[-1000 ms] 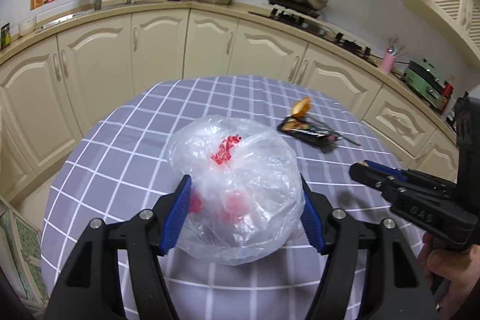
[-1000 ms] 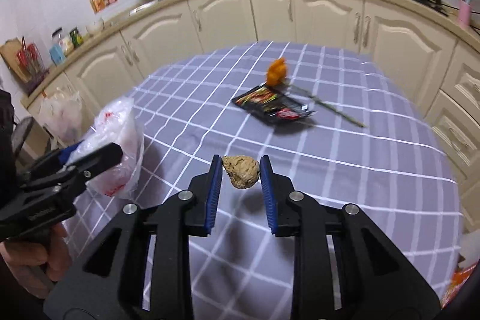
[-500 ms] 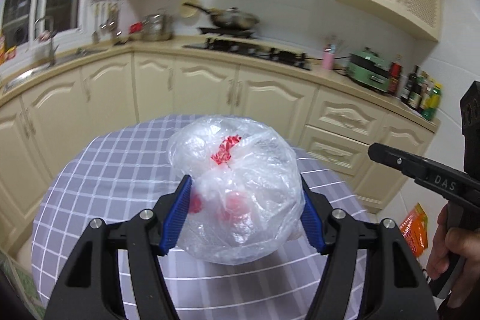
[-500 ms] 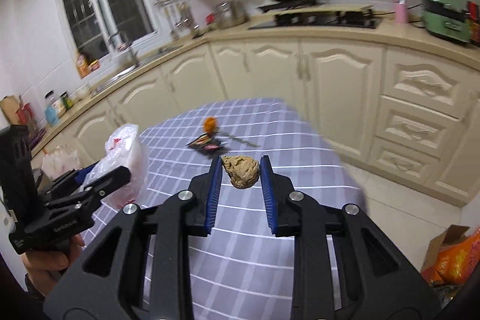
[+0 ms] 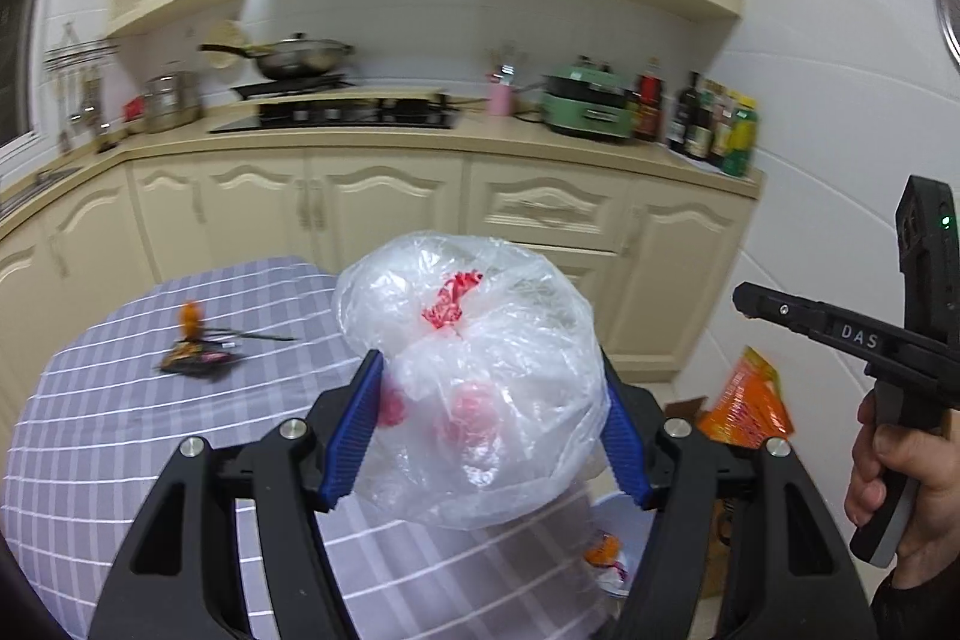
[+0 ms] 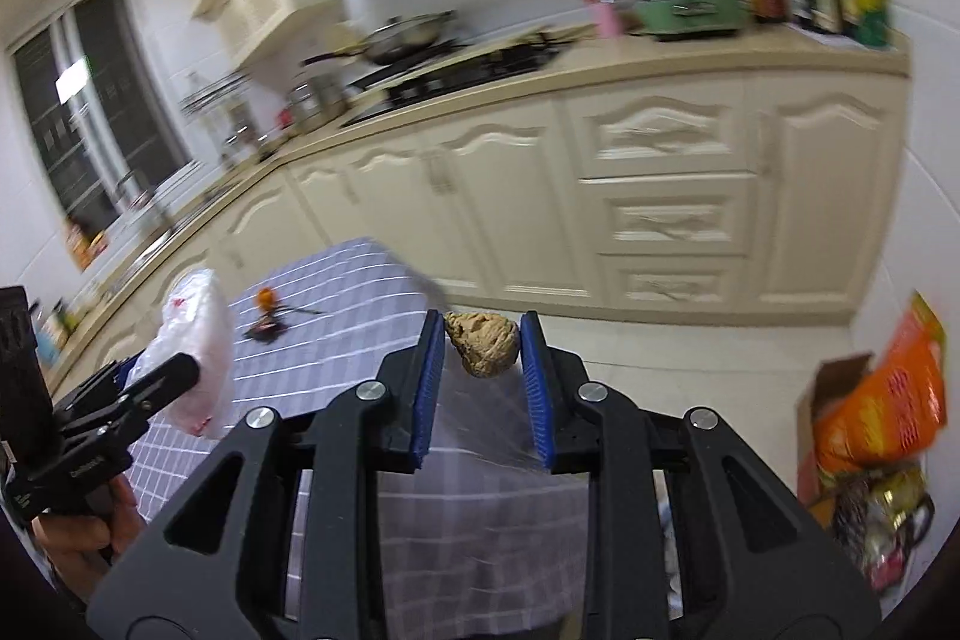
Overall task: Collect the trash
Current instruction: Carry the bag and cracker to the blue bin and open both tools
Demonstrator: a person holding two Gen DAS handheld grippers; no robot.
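Two grippers: the left gripper (image 5: 492,430) carries one clear plastic bag (image 5: 474,388); the right gripper (image 6: 483,382) carries one brown crumpled lump (image 6: 485,343). One checked table (image 5: 120,400) bears one black wrapper (image 5: 198,361) and one orange piece (image 5: 191,317). One orange bag (image 6: 882,412) on the floor.

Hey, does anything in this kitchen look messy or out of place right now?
Yes. A dark snack wrapper with an orange scrap and a thin stick lies loose on the grey checked tablecloth. On the floor by the wall, an orange packet leans out of an open cardboard box.
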